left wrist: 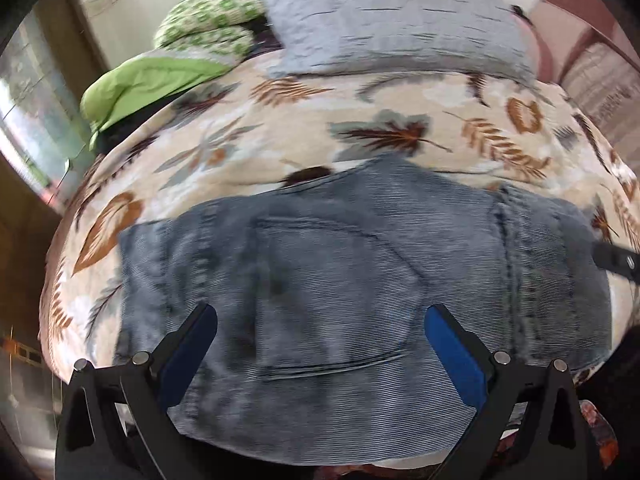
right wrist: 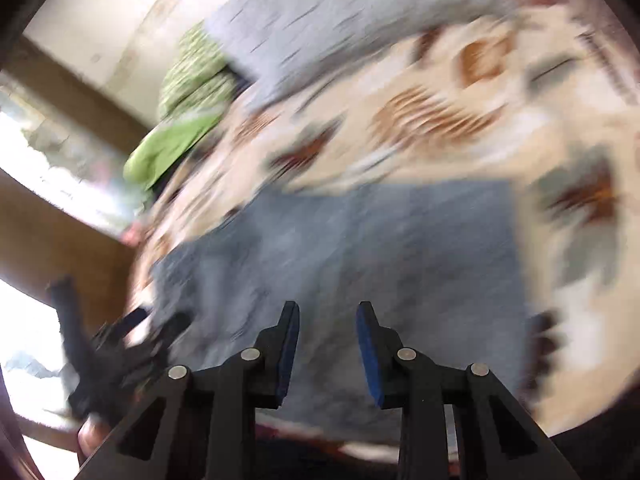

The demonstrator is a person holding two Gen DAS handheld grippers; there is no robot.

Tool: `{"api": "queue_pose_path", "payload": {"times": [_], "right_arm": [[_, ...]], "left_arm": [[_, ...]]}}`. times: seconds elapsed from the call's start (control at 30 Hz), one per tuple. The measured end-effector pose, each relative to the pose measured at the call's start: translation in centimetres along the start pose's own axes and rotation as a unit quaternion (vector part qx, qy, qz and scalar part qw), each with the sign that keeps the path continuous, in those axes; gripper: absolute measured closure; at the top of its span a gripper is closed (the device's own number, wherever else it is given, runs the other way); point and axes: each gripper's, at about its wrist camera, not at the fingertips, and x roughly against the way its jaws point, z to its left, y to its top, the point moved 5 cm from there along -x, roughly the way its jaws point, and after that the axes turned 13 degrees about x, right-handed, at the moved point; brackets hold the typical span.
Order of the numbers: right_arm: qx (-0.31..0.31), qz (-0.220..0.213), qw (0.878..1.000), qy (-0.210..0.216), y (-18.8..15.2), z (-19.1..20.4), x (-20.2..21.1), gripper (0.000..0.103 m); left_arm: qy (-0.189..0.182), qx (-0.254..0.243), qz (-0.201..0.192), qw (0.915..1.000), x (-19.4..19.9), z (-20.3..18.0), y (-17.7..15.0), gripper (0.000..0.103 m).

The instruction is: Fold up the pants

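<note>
Grey-blue denim pants (left wrist: 340, 292) lie folded into a compact rectangle on a bed with a leaf-patterned cover (left wrist: 280, 136). A back pocket faces up. My left gripper (left wrist: 320, 320) hovers above the near part of the pants, jaws wide open and empty. The right wrist view is motion-blurred; the pants (right wrist: 360, 248) show as a blue rectangle. My right gripper (right wrist: 328, 312) is above their near edge, jaws apart and empty. The left gripper shows blurred at the lower left of the right wrist view (right wrist: 120, 340). A part of the right gripper shows at the right edge of the left wrist view (left wrist: 616, 260).
A grey pillow (left wrist: 392, 16) lies at the head of the bed. A green patterned cushion (left wrist: 212, 12) and a bright green cloth (left wrist: 140, 84) lie at the far left. A window (right wrist: 48, 148) is to the left. The bed's near edge is just below the pants.
</note>
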Motion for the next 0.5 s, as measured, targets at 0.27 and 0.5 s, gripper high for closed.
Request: {"api": "queue_pose_path", "payload": {"times": [0.27, 0.5], "right_arm": [[-0.069, 0.029, 0.997, -0.021, 1.5, -6.2, -4.4, 0.071], [-0.074, 0.02, 0.997, 0.004, 0.8, -7.0, -3.3, 0.071]], "left_arm": [[-0.034, -0.066, 0.047, 0.9961, -3.0, -8.1, -2.0, 0.0], [-0.014, -0.08, 0.074, 0.994, -4.5, -9.0, -3.7, 0.0]]}}
